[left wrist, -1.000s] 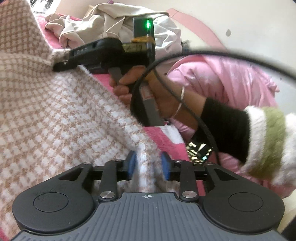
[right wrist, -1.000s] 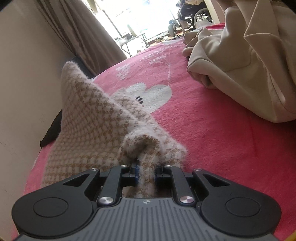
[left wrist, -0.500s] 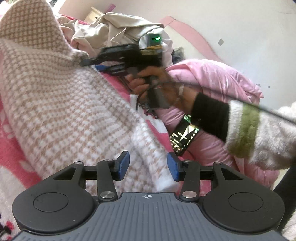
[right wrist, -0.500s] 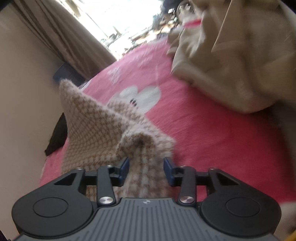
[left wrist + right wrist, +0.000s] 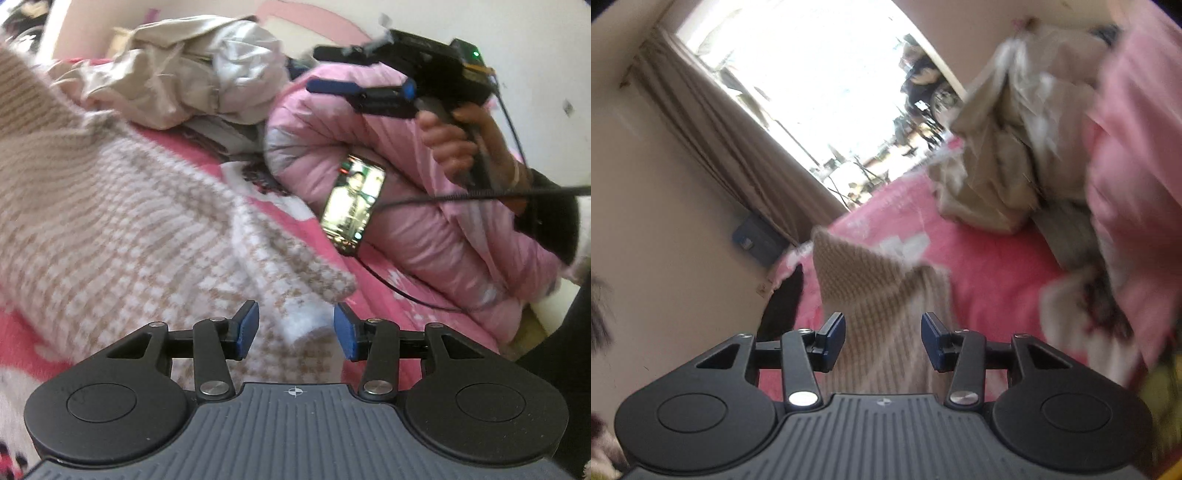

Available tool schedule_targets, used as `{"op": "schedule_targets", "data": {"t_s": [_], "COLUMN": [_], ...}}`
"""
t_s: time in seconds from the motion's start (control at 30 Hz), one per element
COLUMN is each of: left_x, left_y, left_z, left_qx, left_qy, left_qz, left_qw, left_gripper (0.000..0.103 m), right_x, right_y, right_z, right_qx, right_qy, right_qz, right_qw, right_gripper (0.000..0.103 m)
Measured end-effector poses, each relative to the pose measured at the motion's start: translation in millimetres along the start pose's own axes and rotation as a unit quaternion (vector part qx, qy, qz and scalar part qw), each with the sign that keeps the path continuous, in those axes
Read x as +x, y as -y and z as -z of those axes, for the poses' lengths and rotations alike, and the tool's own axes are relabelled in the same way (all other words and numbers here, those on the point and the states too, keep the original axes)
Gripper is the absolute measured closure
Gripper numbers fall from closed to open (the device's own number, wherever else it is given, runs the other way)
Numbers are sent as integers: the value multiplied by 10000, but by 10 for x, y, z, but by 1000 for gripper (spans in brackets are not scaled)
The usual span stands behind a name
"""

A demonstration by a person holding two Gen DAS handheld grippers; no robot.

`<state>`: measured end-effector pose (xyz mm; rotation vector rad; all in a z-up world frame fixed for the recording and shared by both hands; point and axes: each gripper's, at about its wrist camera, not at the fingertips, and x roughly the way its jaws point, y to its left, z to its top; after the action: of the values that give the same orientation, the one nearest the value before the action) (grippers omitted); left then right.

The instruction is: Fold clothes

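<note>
A fuzzy knit sweater (image 5: pixel 122 221), woven in a small beige-and-white check, lies spread over a pink bedspread (image 5: pixel 373 299) printed with white shapes. Its near edge ends in a soft, rounded cuff just ahead of the left gripper (image 5: pixel 295 330), whose blue-padded jaws stand apart with only loose knit lying between them, nothing pinched. Beyond the sweater sits a crumpled heap of smooth beige clothes (image 5: pixel 162 85), and to the right a shiny, quilted pink jacket (image 5: pixel 424 221) in a puffy roll, with a lit phone (image 5: pixel 352 205) propped against it and a thin black cable (image 5: pixel 399 291) trailing over the bedspread.

The right gripper (image 5: pixel 332 70) is held up above the jacket, level and pointing left, its two long fingers spread and empty; the person's right hand (image 5: pixel 458 144) wraps the handle, a dark sleeve behind it. From its own blurred view, the right gripper (image 5: pixel 882 339) looks down on a raised peak of the sweater (image 5: pixel 871 295), with a draped curtain (image 5: pixel 713 147) beside a bright window (image 5: pixel 812 81) behind.

A second ago both grippers pinched folds of the sweater. The jaws of each have just been opening: the left sits close over the released cuff, while the right has lifted clear and swung away over the jacket
</note>
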<state>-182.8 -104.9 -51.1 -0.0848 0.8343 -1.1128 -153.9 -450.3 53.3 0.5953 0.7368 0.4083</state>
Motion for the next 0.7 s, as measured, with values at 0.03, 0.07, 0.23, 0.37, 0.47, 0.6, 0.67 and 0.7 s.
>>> {"op": "schedule_targets", "data": {"t_s": [0.03,0.07,0.23,0.37,0.47,0.6,0.67,0.7], "left_x": [37,76,224,317,385,522,661,733], "left_y": [19,37,66,102,152,232,283,317], "left_z": [-26,-47,-102,-149,-163,-165,-157,-140], "left_qx": [119,238,552,571,660,847,917,969], "left_qy": [-75,-152,-304,-219,-206,-193,-292,-361], "left_qz": [50,99,250,385,432,494,446,368], "left_qw": [9999,9996,9977,9974,9967,9950,9944,9940], "left_gripper": [58,58,58,58,58,58,58,58], "right_x": [-7,-13,118,249,304,128,45,41], "right_y": [41,83,188,297,395,733,926,1003], "right_z": [94,188,642,901,1060,1171,1240,1278], "right_qx": [46,91,99,566,822,1944,2675,2943], "right_qy": [-112,-224,-943,-1271,-1490,-1100,-744,-650], "right_qz": [90,181,469,277,263,-114,-465,-556], "right_qw": [9999,9995,9944,9899,9851,9747,9596,9519], "right_gripper": [55,55,53,54,63,61,50,49]}}
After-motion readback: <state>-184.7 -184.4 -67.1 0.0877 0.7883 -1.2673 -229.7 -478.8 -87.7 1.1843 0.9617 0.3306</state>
